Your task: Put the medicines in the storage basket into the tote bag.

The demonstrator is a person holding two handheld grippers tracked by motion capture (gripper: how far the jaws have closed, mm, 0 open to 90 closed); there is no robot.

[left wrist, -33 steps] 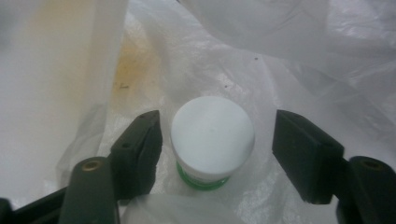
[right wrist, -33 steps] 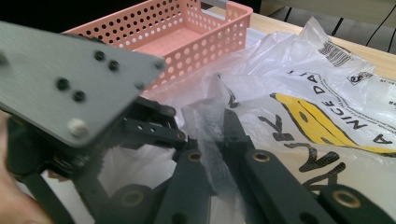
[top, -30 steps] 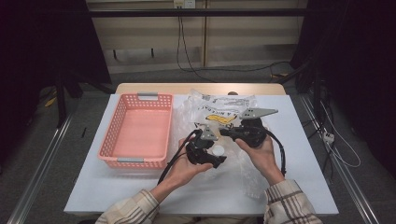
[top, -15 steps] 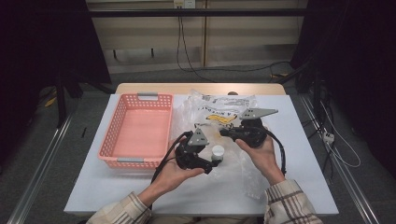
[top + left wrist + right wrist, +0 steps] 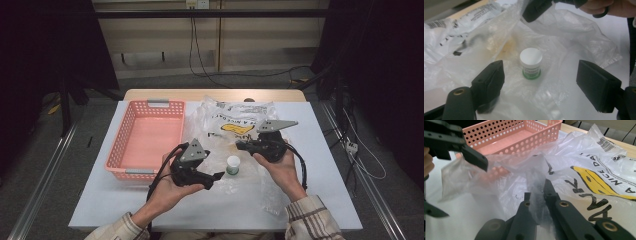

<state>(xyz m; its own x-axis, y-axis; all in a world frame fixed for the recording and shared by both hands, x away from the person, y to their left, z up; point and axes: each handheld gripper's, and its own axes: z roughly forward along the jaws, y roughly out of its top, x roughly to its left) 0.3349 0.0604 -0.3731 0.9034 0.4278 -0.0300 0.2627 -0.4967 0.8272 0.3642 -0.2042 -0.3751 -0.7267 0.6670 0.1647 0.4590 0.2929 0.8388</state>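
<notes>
Left gripper view is showing the left gripper spreading wide, the little jar sitting free between its fingers. Right gripper is pinching the plastic bag.

A pink basket sits on the white table.

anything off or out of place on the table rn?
Nothing spilled or damaged. The small white-lidded jar with a green base stands upright on the crumpled clear plastic bag, outside the empty pink perforated basket. The right gripper pinches a fold of that bag; the left gripper is open, short of the jar.
</notes>
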